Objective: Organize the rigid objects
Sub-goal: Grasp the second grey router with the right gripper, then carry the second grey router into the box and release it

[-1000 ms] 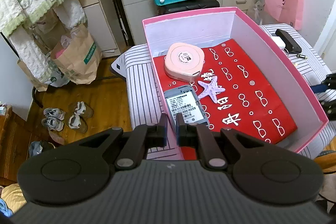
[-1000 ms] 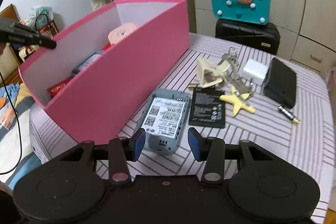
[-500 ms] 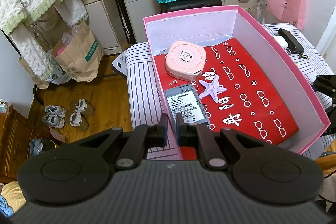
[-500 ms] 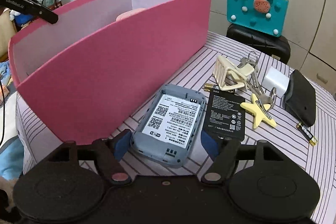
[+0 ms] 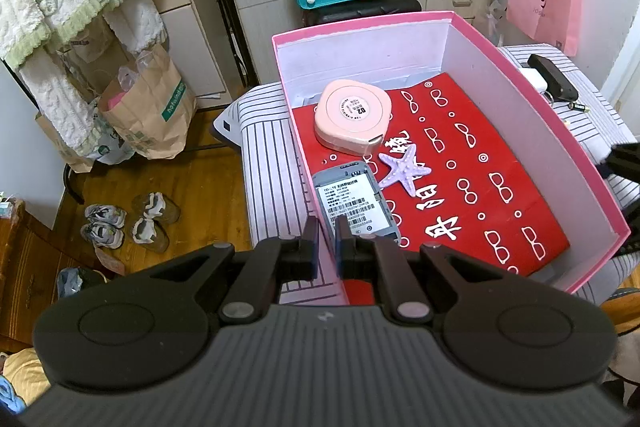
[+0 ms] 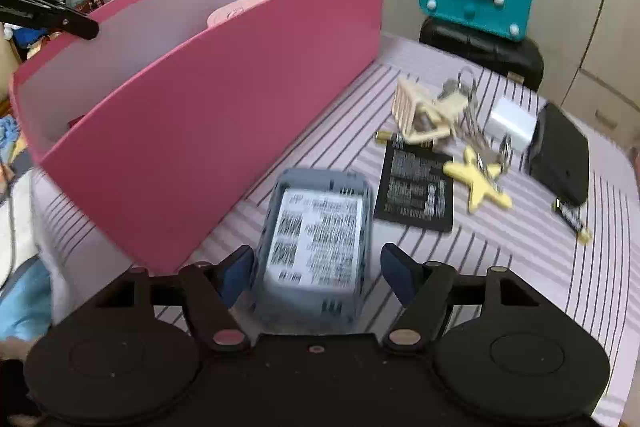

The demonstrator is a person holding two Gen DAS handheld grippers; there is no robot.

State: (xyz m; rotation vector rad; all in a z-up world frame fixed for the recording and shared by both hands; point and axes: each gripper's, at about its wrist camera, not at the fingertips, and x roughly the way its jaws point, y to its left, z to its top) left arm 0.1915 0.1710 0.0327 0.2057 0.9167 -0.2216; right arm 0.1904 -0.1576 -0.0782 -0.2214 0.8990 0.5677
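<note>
The large pink cardboard box, filling the left and centre of the right wrist view, is being steadied at its near wall, lower centre of the left wrist view, by the left gripper, whose jaws are being kept pinched almost fully together on that thin wall, probably so that the box is not pushed along the striped desk. The grey rectangular device with a white barcode label is lying on the desk at lower centre, between the jaws of the right gripper, which are opening with nothing gripped. Compared with a second ago, the device is being straddled more closely and the jaws are spread wider.
</note>
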